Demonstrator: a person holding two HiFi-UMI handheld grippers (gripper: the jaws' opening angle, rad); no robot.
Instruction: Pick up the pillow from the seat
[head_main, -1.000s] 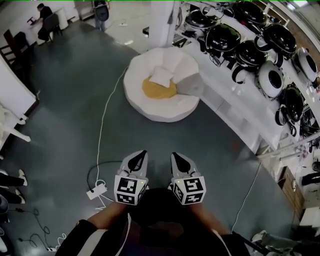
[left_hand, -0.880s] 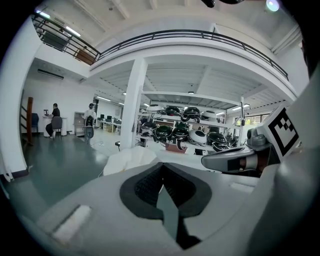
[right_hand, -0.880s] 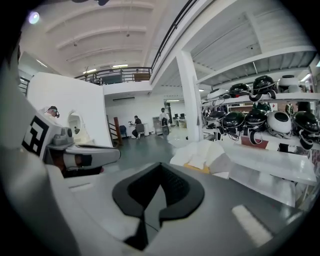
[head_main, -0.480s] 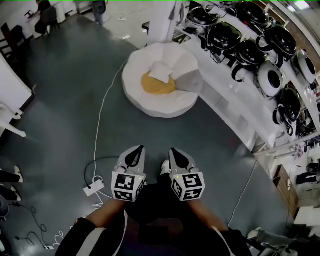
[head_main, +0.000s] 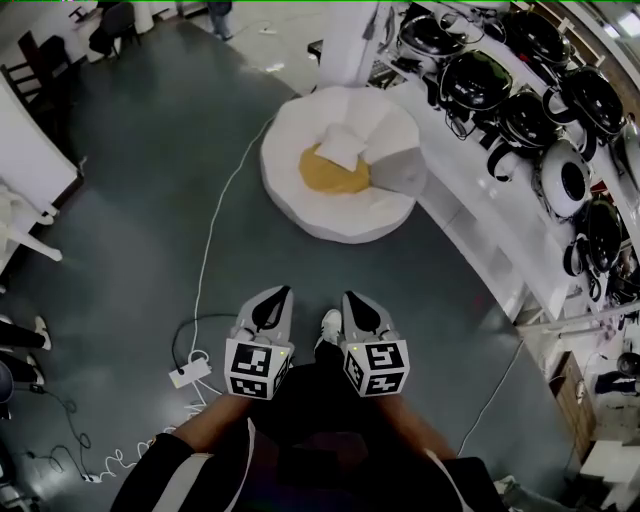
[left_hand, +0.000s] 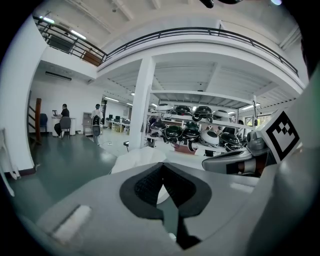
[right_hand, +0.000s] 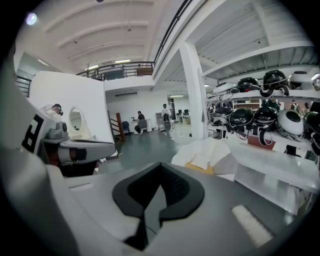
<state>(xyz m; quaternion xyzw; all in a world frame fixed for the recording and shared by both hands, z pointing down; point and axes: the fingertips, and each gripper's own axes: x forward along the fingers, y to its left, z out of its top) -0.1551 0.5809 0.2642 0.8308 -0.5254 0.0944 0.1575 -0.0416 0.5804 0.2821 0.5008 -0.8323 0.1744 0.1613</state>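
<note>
I see my left claw (head_main: 277, 294) and right claw (head_main: 353, 298) side by side above the floor (head_main: 130, 230), both pinched closed on nothing, while the white pillow (head_main: 342, 147) lies on the round seat (head_main: 300, 195) well ahead.

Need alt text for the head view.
Seen from above, a white square pillow lies on the orange cushion of a round white lounge seat on a dark grey floor, well ahead of the person. The left tool and right tool are both shut and empty. Black and white helmets line white shelving at right.
</note>
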